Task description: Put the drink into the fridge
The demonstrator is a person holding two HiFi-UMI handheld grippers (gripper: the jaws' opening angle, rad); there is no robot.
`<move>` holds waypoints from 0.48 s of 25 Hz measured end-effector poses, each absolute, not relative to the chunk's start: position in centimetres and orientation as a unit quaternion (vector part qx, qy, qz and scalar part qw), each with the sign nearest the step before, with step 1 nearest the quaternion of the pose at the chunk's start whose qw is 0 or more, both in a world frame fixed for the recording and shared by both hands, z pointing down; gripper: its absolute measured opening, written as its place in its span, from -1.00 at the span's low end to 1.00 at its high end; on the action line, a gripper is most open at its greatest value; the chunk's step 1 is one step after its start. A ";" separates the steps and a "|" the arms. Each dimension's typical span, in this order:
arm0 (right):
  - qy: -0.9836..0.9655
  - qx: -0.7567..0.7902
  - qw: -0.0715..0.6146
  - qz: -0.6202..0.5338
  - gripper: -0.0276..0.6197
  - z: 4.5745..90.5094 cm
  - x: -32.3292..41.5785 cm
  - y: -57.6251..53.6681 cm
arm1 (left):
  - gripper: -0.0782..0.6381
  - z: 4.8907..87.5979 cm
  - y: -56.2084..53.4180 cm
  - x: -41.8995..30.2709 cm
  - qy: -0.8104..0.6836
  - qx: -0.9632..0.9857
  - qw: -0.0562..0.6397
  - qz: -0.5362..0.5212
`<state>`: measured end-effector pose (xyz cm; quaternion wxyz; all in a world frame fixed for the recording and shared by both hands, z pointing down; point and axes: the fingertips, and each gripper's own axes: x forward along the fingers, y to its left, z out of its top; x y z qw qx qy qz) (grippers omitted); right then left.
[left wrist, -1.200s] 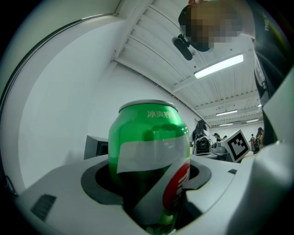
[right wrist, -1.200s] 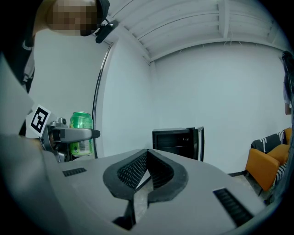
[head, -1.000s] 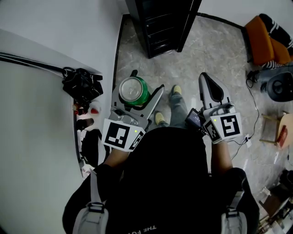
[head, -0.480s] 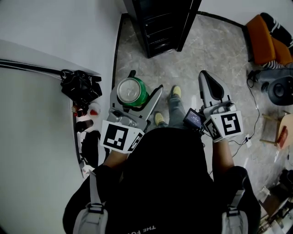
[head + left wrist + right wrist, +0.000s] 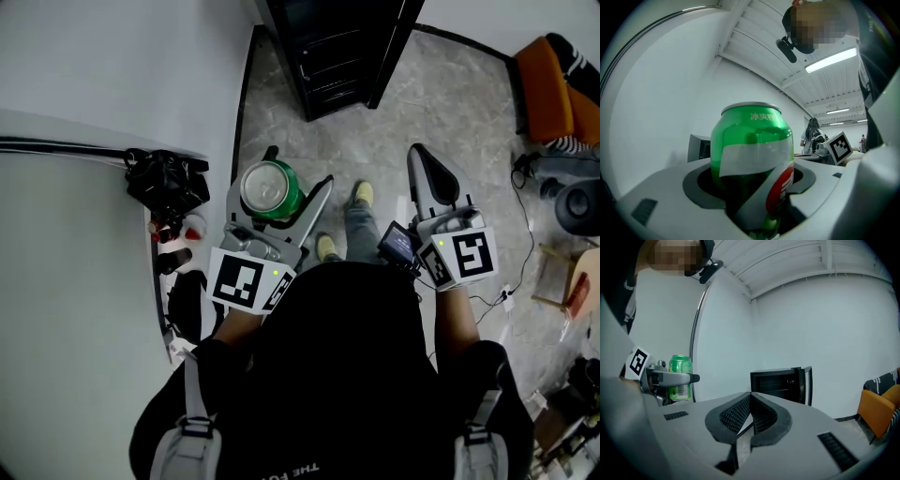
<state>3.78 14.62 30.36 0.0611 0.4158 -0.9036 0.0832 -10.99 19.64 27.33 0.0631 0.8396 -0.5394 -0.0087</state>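
Note:
A green drink can (image 5: 270,190) stands upright between the jaws of my left gripper (image 5: 298,169), which is shut on it above the marble floor. In the left gripper view the can (image 5: 752,154) fills the middle, pressed by both pads of the left gripper (image 5: 752,187). My right gripper (image 5: 418,156) is shut and empty, its ribbed pads meeting in the right gripper view (image 5: 750,399). A small black fridge (image 5: 328,56) stands ahead by the wall with its door open (image 5: 806,383). From the right gripper view the can (image 5: 680,376) shows at the left.
A white counter (image 5: 75,281) runs along the left with a black bag (image 5: 167,178) at its edge. An orange chair (image 5: 548,84), a dark round device (image 5: 577,202), cables and a cardboard box (image 5: 562,281) lie on the floor at the right.
The bag and the things on the right floor have slid down the picture as the person steps toward the fridge. Both grippers keep their pose, the can still held.

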 end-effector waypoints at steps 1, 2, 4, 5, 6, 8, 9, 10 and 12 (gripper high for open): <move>-0.905 0.414 0.053 0.085 -0.89 30.1 3.8 13.9 | 0.16 27.3 18.9 -10.8 -0.539 0.840 0.064 -0.008; -0.906 0.413 0.046 0.085 -0.89 29.9 3.8 13.2 | 0.16 27.2 18.1 -10.6 -0.538 0.840 0.064 -0.008; -0.906 0.412 0.047 0.084 -0.89 30.1 4.2 11.6 | 0.16 27.0 16.6 -10.2 -0.537 0.841 0.064 -0.010; -0.906 0.411 0.051 0.082 -0.89 30.2 4.5 10.9 | 0.16 27.0 15.8 -9.9 -0.536 0.842 0.064 -0.010; -0.906 0.411 0.056 0.080 -0.89 30.4 4.9 10.3 | 0.16 27.0 15.1 -9.6 -0.535 0.842 0.064 -0.009; -0.905 0.412 0.061 0.083 -0.89 30.5 5.6 9.0 | 0.16 26.8 13.7 -8.9 -0.532 0.844 0.064 -0.009; -0.904 0.415 0.061 0.087 -0.89 30.6 6.0 8.2 | 0.16 26.7 13.0 -8.5 -0.531 0.845 0.063 -0.010; -0.902 0.418 0.059 0.091 -0.89 30.6 6.4 7.4 | 0.16 26.6 12.2 -8.2 -0.530 0.846 0.063 -0.011; -0.901 0.419 0.053 0.097 -0.89 30.6 6.9 6.0 | 0.16 26.7 10.8 -7.6 -0.529 0.846 0.063 -0.012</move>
